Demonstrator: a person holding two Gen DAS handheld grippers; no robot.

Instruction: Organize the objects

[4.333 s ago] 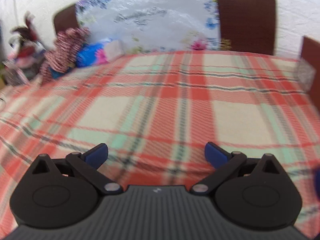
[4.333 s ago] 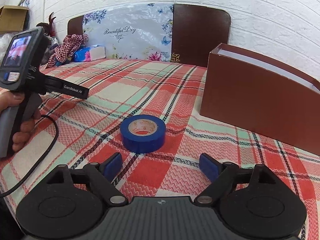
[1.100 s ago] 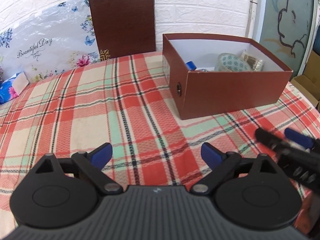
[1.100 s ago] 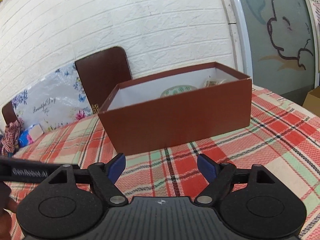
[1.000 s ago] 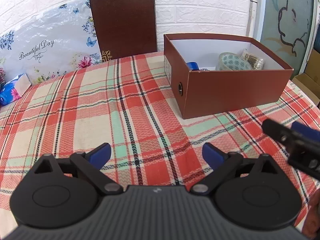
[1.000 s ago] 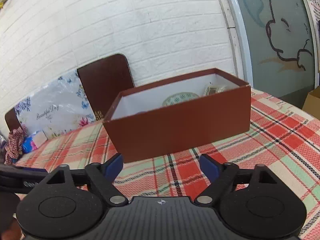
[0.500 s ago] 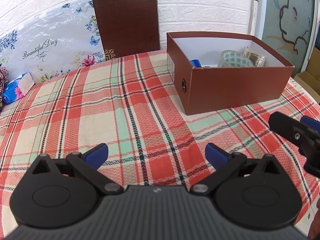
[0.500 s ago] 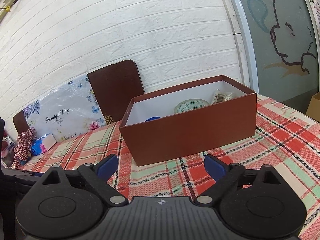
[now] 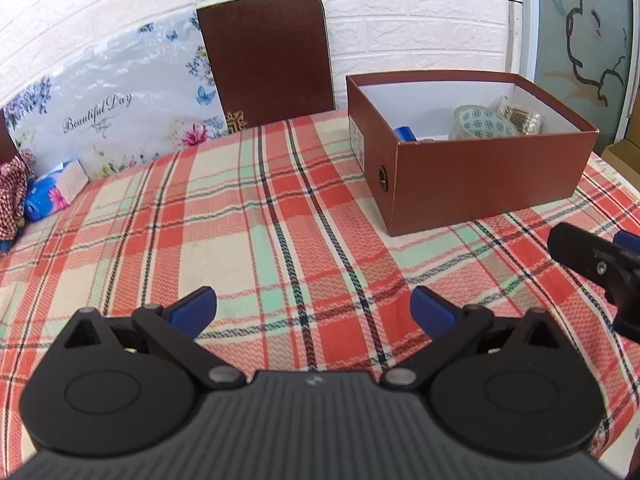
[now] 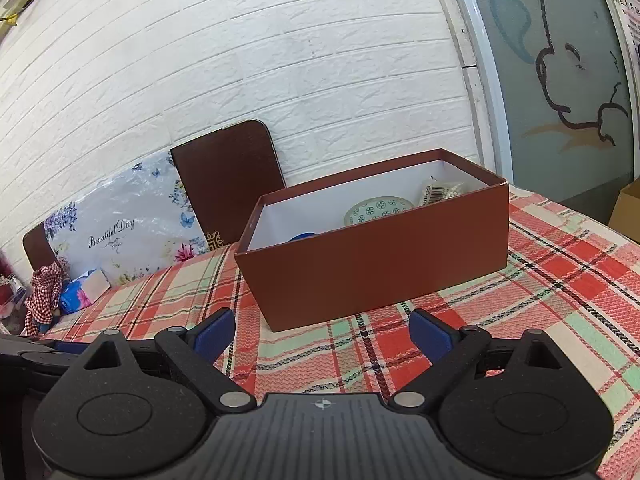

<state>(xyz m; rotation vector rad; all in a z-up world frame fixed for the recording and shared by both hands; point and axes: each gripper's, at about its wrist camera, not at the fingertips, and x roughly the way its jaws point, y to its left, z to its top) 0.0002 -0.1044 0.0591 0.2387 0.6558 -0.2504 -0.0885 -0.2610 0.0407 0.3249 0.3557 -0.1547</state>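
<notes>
Both tongs are released and empty: the left gripper (image 9: 313, 307) hangs with its blue pads spread over the red, cream and green plaid tablecloth (image 9: 256, 216), and the right gripper (image 10: 322, 330) stands just as wide, nothing between its pads; the open reddish-brown cardboard box with a white inside (image 9: 472, 172) sits on the cloth ahead of both, and the task's things lie inside it: a roll of blue tape (image 9: 405, 134) by the near-left corner, a roll of pale tape printed with green rosettes (image 9: 482, 124) and a clear packet of small pale pieces (image 9: 520, 114) toward the far end

From here the sorting looks close to finished, since no loose item shows on the cloth between the tongs and the box; the chief risk, as I judge it, is a careless reach catching the light box's rim or wall, which would slide or tip it; the two tools also sit near each other and could collide

The left wrist view looks down into the box and shows the right tool's black tip at its right edge; the right wrist view sits lower, so the near wall hides most of the contents, though it shows a label on the packet (image 10: 438, 192) and the wall mural
</notes>
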